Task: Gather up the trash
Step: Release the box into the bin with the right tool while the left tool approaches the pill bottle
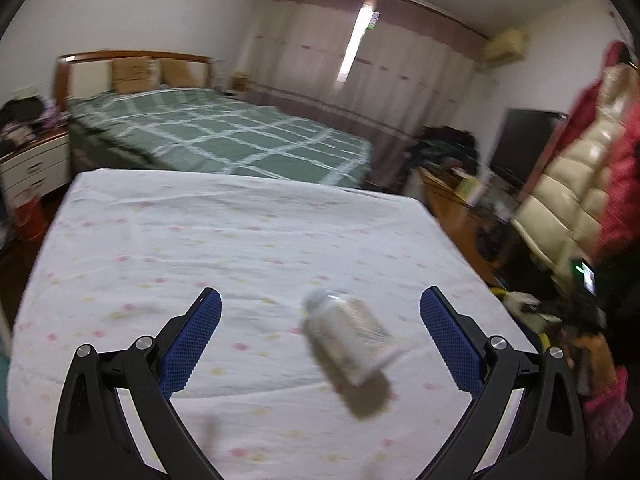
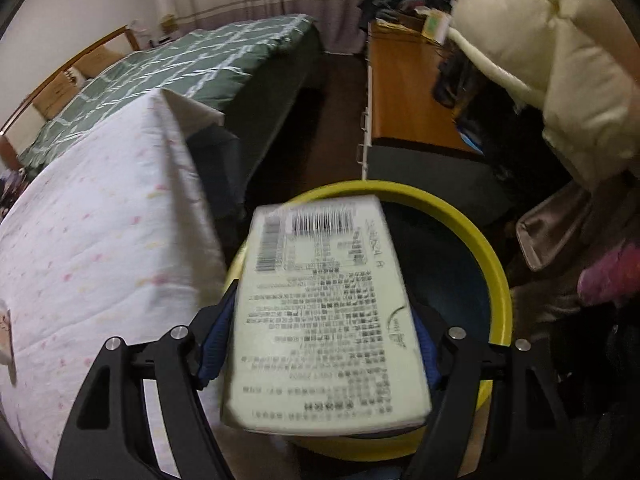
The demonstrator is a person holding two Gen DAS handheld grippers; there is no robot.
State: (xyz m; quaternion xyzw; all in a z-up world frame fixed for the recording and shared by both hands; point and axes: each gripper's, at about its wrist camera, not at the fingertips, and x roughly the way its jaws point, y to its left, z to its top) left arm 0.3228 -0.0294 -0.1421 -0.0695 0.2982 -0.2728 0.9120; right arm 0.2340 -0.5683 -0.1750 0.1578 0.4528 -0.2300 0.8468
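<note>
1. Right gripper (image 2: 320, 344) clamps a flat white box (image 2: 324, 312) between its blue pads, one pad on each long side edge.
2. Its long axis runs along the fingers, away from the camera, and the barcode end points far, out over the yellow bin (image 2: 496, 264). The printed face is turned up toward the lens.
3. Below the box, the bin stands on the floor just right of the table with the white flowered cloth (image 2: 100, 248).
4. Left gripper (image 1: 320, 320) hangs wide open over that cloth (image 1: 240, 232), holding nothing.
5. Between its fingers a small white bottle (image 1: 348, 336) lies on its side, cap toward the far left, base toward the near right.
</note>
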